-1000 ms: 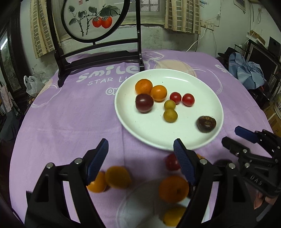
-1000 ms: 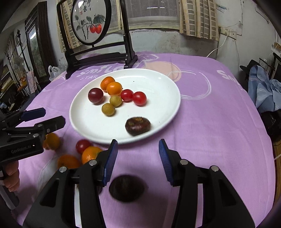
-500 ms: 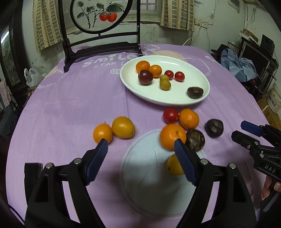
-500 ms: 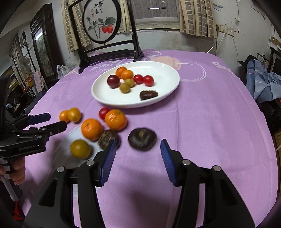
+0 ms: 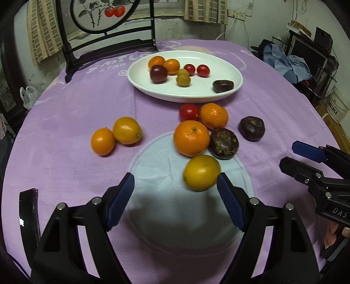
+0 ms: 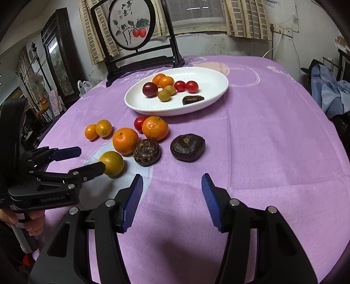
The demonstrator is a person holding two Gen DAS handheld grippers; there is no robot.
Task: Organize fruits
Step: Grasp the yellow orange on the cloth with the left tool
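A white plate [image 5: 218,59] [image 6: 210,74] at the far side of the purple table holds several small fruits. Loose on the cloth lie two oranges [image 5: 191,137] [image 6: 125,141], a red tomato [image 5: 188,111], three yellow-orange fruits, the nearest [image 5: 201,172] [image 6: 111,163], and two dark purple fruits [image 5: 251,128] [image 6: 187,147]. My left gripper [image 5: 175,203] is open and empty just short of the nearest yellow fruit. My right gripper [image 6: 171,198] is open and empty, short of the dark purple fruit.
A black wooden stand with a round painted screen [image 5: 105,13] stands at the table's far edge behind the plate. A dark flat object [image 5: 28,209] lies at the near left edge. Blue cloth [image 5: 288,63] lies on furniture to the right.
Both grippers have drawn back from the plate toward the table's near side, so the loose fruits now lie ahead of the fingers. Both stay open and empty.
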